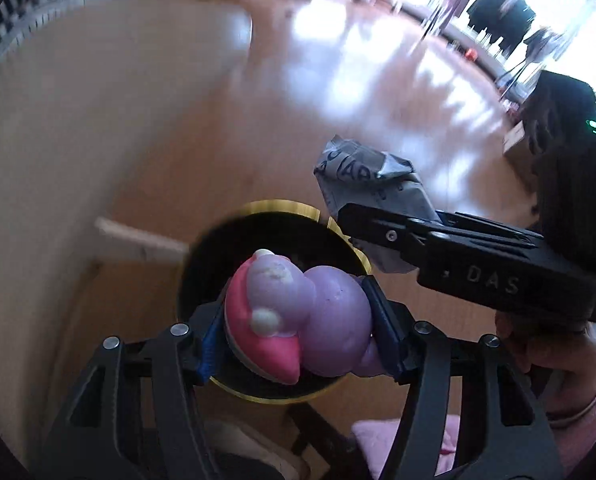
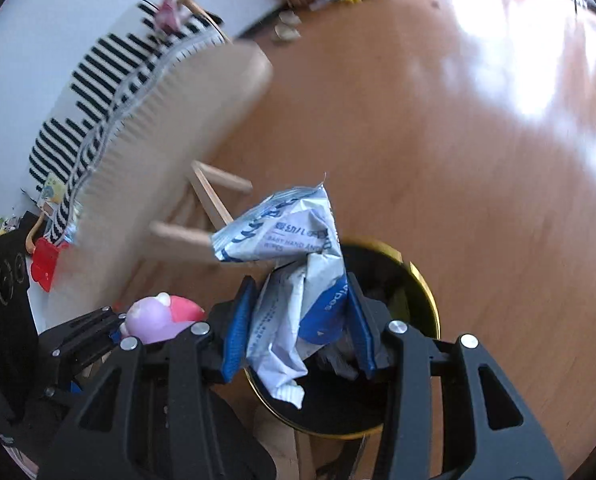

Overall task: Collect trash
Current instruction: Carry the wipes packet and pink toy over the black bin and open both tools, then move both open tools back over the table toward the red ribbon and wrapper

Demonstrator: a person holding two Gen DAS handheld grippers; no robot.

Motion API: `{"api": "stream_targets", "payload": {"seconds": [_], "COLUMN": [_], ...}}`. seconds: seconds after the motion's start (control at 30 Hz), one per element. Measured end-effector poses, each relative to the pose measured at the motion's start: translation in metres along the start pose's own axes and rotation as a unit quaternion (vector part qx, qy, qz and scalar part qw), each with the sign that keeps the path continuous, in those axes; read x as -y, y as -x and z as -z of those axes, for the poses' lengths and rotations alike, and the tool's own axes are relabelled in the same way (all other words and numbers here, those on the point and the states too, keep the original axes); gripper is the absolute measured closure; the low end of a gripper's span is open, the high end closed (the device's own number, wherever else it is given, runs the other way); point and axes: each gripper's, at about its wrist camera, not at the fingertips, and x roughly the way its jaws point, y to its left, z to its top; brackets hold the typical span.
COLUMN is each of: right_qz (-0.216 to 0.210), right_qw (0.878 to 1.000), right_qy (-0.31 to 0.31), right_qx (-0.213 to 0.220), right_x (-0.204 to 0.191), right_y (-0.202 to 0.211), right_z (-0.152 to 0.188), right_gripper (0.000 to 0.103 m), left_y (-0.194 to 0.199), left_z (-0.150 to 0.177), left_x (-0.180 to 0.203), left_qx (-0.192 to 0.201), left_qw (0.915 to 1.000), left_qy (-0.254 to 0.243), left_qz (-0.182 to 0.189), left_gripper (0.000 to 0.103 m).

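The black bin with a gold rim (image 1: 275, 206) stands on the wooden floor (image 1: 338, 92) beside a beige table (image 1: 77, 120). Above its opening, the left gripper (image 1: 298, 328) clasps a purple-and-pink squishy toy (image 1: 298, 312) between its blue pads. Just beside it, also over the bin, the right gripper (image 2: 298, 320) pinches a crumpled blue-and-white baby wipes packet (image 2: 293, 280), whose upper end sticks out past the bin's rim toward the table.
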Motion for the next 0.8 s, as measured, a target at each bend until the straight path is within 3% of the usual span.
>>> {"api": "stream_targets", "payload": {"seconds": [0.2, 0.4, 0.43, 0.47, 0.5, 0.63, 0.8], "right_qz": [-0.005, -0.024, -0.028, -0.033, -0.034, -0.005, 0.043], "right_qw": [0.999, 0.998, 0.997, 0.997, 0.997, 0.998, 0.996], "right_qy": [-0.031, -0.055, -0.065, -0.071, -0.070, -0.067, -0.076], "right_qx": [-0.013, -0.017, -0.020, -0.029, -0.030, -0.007, 0.024], "right_x": [0.032, 0.026, 0.028, 0.029, 0.024, 0.023, 0.027], "right_y": [-0.008, -0.009, -0.007, -0.006, -0.008, 0.005, 0.019], "right_z": [0.013, 0.011, 0.011, 0.010, 0.006, 0.002, 0.001], "right_gripper": [0.059, 0.057, 0.047, 0.030, 0.025, 0.016, 0.015], "left_y": [-0.022, -0.027, -0.028, -0.027, -0.030, -0.026, -0.009], "left_z": [-0.007, 0.002, 0.002, 0.010, 0.010, 0.015, 0.015], "left_x": [0.001, 0.017, 0.020, 0.022, 0.022, 0.029, 0.032], "left_qx": [-0.022, -0.025, -0.026, -0.026, -0.026, -0.011, 0.022], "left_qw": [0.9997, 0.9991, 0.9987, 0.9984, 0.9980, 0.9968, 0.9963], "left_qy": [-0.007, -0.031, -0.039, -0.044, -0.049, -0.071, -0.080], "left_qz": [-0.012, -0.012, -0.018, -0.024, -0.030, -0.035, -0.025], "left_gripper": [0.043, 0.041, 0.034, 0.025, 0.006, 0.006, 0.006]}}
